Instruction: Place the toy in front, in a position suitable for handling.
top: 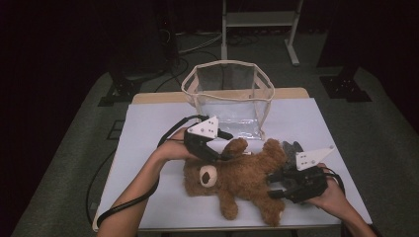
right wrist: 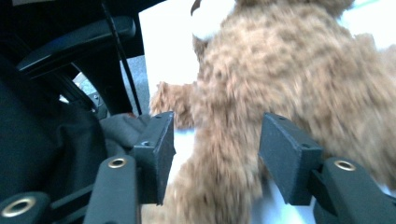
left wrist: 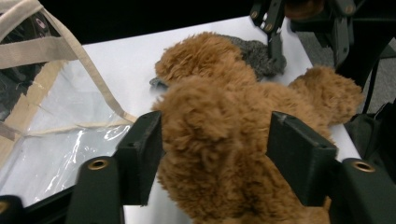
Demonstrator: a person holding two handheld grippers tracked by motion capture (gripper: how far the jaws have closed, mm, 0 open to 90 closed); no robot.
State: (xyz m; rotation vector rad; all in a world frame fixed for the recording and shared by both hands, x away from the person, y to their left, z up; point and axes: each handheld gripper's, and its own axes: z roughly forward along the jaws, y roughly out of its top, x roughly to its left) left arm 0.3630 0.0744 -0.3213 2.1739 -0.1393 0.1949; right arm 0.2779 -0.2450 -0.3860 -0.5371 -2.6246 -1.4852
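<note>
Brown teddy bear (top: 237, 180) lies flat on the white worktop (top: 148, 128), head toward the person's left, a grey plush (top: 292, 148) just behind its far leg and a clear bag (top: 227, 98) standing open behind both. Left tool (left wrist: 215, 154) straddles a paw or arm, jaws part open, pads at the fur on both sides; real squeeze hard to tell. Right tool (right wrist: 215, 149) sits around a leg, jaws wider, gaps visible, no grip. Step in hand looks like taking hold of the bear at both ends, probably to bag it. Next move calls for closing both tools firmly on the limbs before lifting. The right gripper view is blurred; the grey plush is mostly hidden behind the bear.
</note>
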